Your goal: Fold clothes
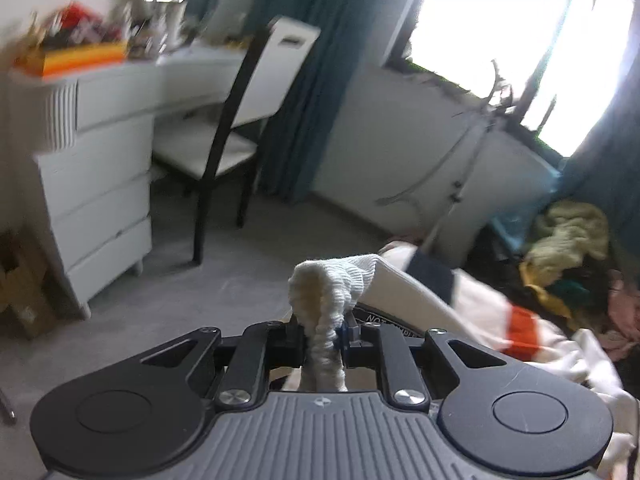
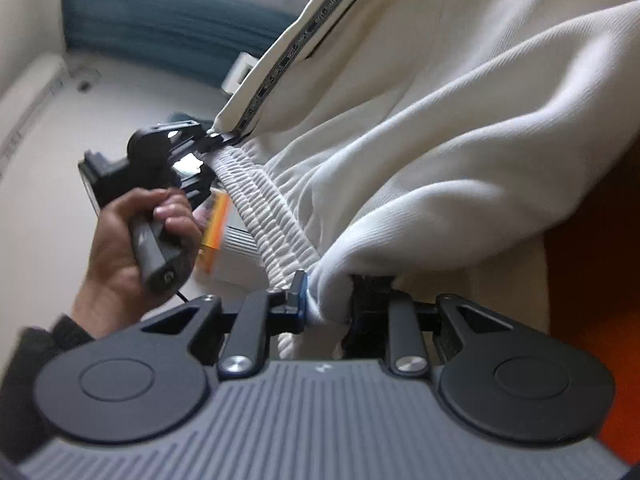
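Note:
A cream-white jacket with a ribbed hem, a navy patch and an orange patch hangs between both grippers. In the left wrist view my left gripper (image 1: 324, 330) is shut on the ribbed hem (image 1: 332, 284), with the jacket (image 1: 404, 292) trailing to the right. In the right wrist view my right gripper (image 2: 326, 300) is shut on another part of the jacket's hem (image 2: 276, 216); the jacket body (image 2: 460, 120) fills the upper right. The left gripper (image 2: 212, 140), held by a hand, pinches the far end of the hem there.
A white dresser (image 1: 96, 192) with clutter on top stands at the left. A black-framed chair (image 1: 224, 136) stands beside it. Teal curtains (image 1: 320, 60) hang by a bright window. A pile of clothes (image 1: 568, 248) lies at the right. Grey carpet (image 1: 200, 280) covers the floor.

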